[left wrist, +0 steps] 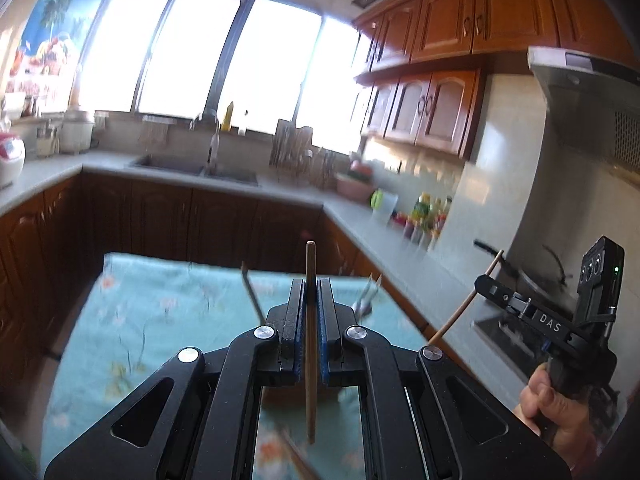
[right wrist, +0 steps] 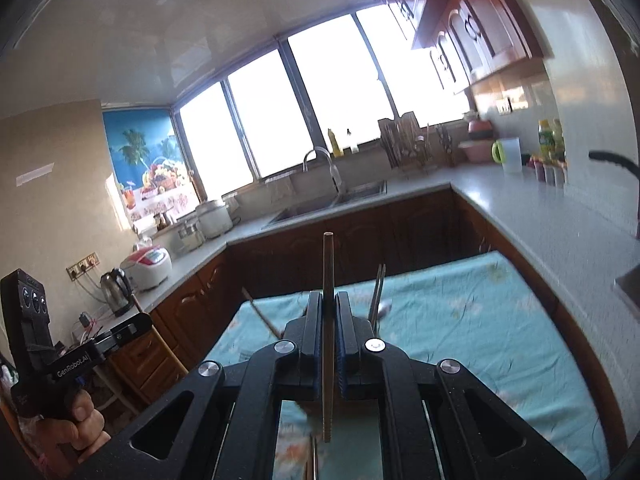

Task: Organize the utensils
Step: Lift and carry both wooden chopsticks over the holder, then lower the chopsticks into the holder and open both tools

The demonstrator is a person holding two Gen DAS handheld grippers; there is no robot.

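Note:
My left gripper (left wrist: 311,282) is shut on a pale wooden chopstick (left wrist: 311,260) that stands upright between its blue pads, above a table with a teal flowered cloth (left wrist: 168,304). My right gripper (right wrist: 329,295) is shut on a darker wooden chopstick (right wrist: 328,252), also upright. In the left wrist view the right gripper (left wrist: 482,280) shows at the right with its chopstick (left wrist: 456,314) slanting through it. The left gripper (right wrist: 142,322) appears at the left of the right wrist view. A brown stick (right wrist: 262,314) and thin metal prongs (right wrist: 378,292) poke up beyond the jaws, blurred.
A grey L-shaped counter (left wrist: 360,216) with wooden cabinets runs around the room, with a sink (right wrist: 320,204) under the windows. Bottles (right wrist: 548,140) and a jug stand at the right, a kettle (right wrist: 114,290) and rice cooker (right wrist: 148,266) at the left. A person's hand (left wrist: 552,404) grips the right handle.

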